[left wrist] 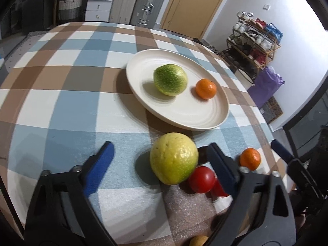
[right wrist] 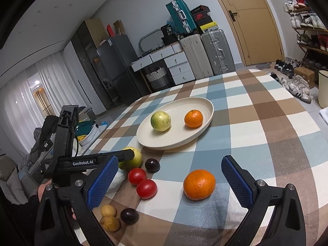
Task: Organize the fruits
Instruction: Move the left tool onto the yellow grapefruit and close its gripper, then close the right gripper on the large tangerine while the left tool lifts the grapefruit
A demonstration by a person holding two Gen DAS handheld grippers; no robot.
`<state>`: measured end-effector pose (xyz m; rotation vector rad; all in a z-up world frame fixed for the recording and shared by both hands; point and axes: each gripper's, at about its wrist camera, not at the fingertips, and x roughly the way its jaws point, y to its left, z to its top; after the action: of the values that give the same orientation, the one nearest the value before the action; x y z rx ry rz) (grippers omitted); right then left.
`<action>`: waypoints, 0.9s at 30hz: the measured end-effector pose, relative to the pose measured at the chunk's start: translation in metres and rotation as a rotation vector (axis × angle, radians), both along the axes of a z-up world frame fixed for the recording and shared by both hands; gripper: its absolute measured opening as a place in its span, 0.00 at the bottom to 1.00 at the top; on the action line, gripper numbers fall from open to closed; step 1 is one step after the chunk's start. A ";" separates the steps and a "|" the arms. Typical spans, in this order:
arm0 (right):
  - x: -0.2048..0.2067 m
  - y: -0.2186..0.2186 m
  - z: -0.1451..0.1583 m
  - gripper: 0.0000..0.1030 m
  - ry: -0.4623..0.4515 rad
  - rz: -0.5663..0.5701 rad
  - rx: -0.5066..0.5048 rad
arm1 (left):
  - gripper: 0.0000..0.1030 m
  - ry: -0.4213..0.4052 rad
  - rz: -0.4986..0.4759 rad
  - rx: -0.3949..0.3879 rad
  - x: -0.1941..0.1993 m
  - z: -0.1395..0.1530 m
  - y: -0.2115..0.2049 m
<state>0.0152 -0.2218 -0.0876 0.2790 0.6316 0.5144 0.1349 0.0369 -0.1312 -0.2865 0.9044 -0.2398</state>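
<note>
My left gripper [left wrist: 160, 160] has its jaws open around the large yellow-green fruit [left wrist: 173, 158], which sits on the checked surface [left wrist: 61, 106] at 6 o'clock from the plate [left wrist: 205, 121]; the left pad stands clearly apart from the fruit, while the right pad is close to its flank, and I cannot tell whether it touches. My right gripper [right wrist: 170, 176] also has its jaws open, straddling the loose orange [right wrist: 199, 184] without contact on either side. The plate already holds a green fruit [left wrist: 170, 80] and a small orange [left wrist: 205, 88]. Risks noted: the two red tomatoes [left wrist: 202, 179] lie against the yellow-green fruit at its 4 o'clock, directly beside my left gripper's right finger; closing there could pinch or bruise a tomato, or push it off toward the near edge. The fruit is round and wide, so an off-centre squeeze would likely squirt it forward toward the plate rim. In the right wrist view, a dark plum [right wrist: 152, 165] sits just behind the tomatoes and could be knocked rolling. Both grippers work close together, and their frames could collide if both lift toward the plate at once.
</note>
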 end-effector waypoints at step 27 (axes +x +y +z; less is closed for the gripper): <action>0.013 0.000 -0.013 0.99 0.118 -0.035 -0.062 | 0.44 -0.008 -0.043 -0.122 -0.018 0.008 0.019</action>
<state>0.0278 -0.2218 -0.1001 0.2623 0.7545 0.4463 0.1167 0.0556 -0.1230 -0.3795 0.8905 -0.3363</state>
